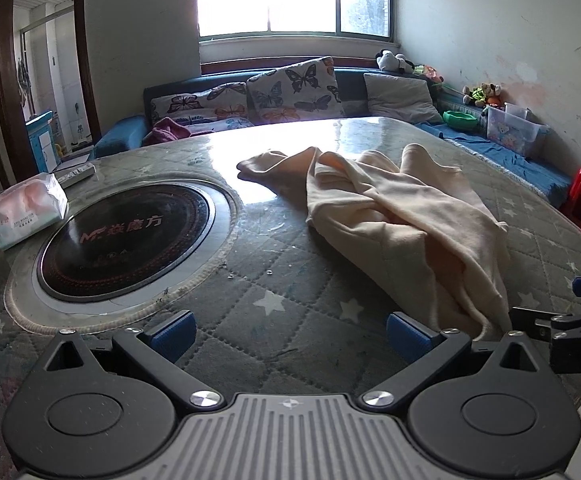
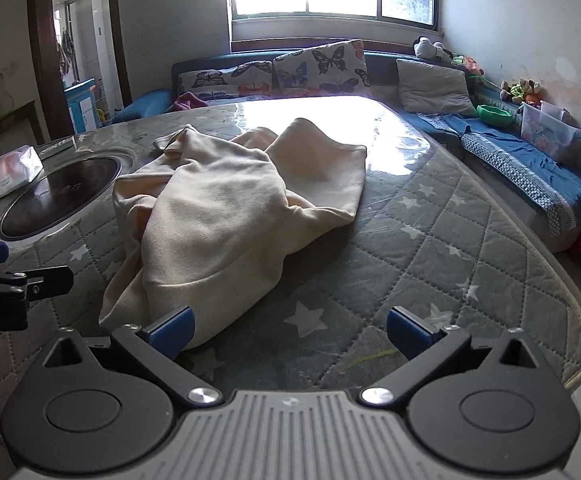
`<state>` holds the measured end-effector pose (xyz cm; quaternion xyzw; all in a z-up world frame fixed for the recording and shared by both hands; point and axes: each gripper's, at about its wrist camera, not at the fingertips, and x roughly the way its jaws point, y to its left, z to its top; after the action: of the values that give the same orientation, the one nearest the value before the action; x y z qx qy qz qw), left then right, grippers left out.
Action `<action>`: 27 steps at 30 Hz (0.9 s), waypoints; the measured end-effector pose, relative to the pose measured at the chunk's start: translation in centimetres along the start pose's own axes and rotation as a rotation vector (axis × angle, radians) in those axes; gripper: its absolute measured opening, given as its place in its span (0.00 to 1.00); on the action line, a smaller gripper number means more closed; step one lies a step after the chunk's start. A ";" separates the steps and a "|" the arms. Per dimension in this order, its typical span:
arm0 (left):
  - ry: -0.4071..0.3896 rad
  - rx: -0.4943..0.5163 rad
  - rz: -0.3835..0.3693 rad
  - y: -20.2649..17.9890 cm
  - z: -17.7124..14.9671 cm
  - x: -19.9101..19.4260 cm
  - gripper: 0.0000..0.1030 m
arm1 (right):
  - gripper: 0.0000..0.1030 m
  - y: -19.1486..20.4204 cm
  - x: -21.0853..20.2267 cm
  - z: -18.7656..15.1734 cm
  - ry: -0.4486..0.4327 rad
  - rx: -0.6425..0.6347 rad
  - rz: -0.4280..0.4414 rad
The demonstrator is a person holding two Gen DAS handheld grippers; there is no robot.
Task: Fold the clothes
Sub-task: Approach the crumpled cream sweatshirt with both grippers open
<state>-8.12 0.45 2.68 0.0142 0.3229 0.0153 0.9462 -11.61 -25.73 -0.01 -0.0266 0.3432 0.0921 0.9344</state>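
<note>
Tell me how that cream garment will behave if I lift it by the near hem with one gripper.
The cream garment lies crumpled in soft folds, so it will probably droop and trail. The table cover looks glossy, so the garment may slide rather than catch.

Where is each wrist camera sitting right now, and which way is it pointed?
Left wrist view: sits behind the open left tongs, low over the table, facing the window; the cream garment lies ahead-right, the round cooktop ahead-left, and the right tongs poke in at the right edge.
Right wrist view: sits behind the open right tongs, same heading; the garment lies ahead-left, and the left tongs show at the left edge.
Shared: garment, cooktop, tissue pack, sofa, window.
</note>
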 end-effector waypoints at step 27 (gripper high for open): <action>0.019 0.028 -0.013 -1.3 0.4 -0.5 1.00 | 1.00 0.8 -0.7 -0.1 -0.001 -0.026 0.030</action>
<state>-8.28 -0.85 3.25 0.0254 0.3322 0.0045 0.9429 -12.35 -25.03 0.43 -0.0337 0.3421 0.1104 0.9326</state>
